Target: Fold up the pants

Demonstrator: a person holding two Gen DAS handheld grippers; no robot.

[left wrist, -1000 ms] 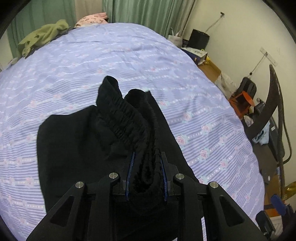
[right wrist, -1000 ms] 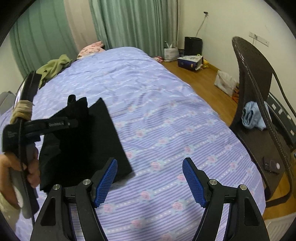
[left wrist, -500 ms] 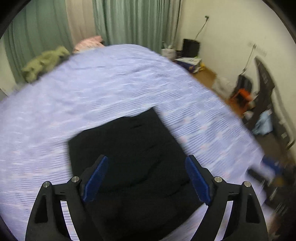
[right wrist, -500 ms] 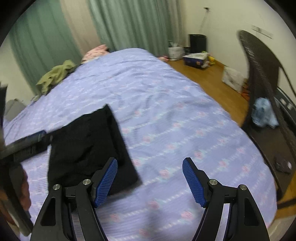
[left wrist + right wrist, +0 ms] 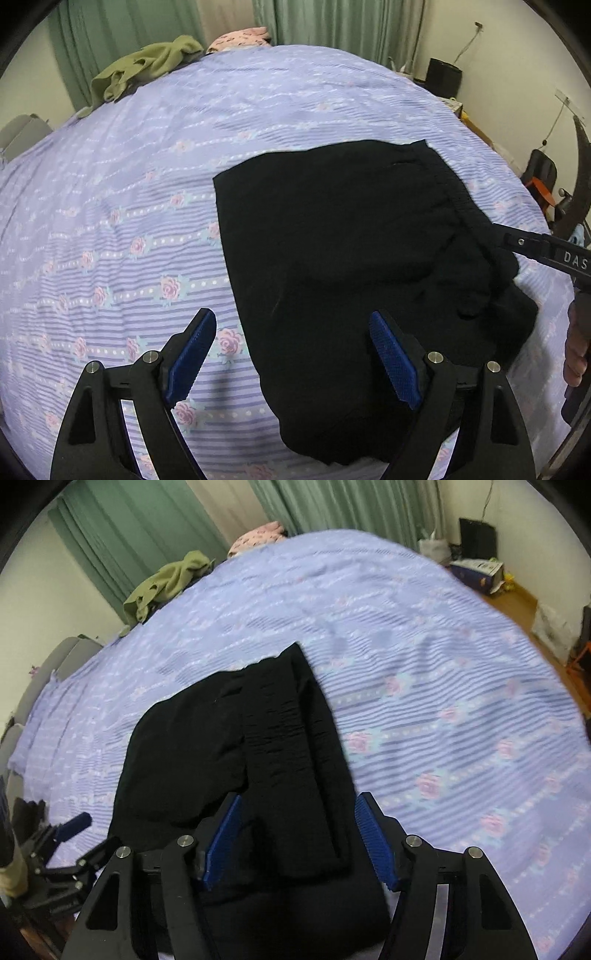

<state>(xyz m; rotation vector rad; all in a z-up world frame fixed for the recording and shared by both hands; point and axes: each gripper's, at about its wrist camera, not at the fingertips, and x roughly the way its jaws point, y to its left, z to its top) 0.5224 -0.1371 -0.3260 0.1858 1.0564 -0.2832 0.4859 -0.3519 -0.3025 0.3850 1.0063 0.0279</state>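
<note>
Dim, even indoor light, soft shadows, no glare. Fisheye bowing and black vignette at all corners. Right wrist view motion-blurred toward 3 o'clock; left sharp.

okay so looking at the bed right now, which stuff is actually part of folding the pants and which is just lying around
Part of the job:
black pants
left gripper, open
right gripper, jaws closing around the pants' waistband end

Just lying about:
green garment
pink item by the curtains
black bin
box on the floor
</note>
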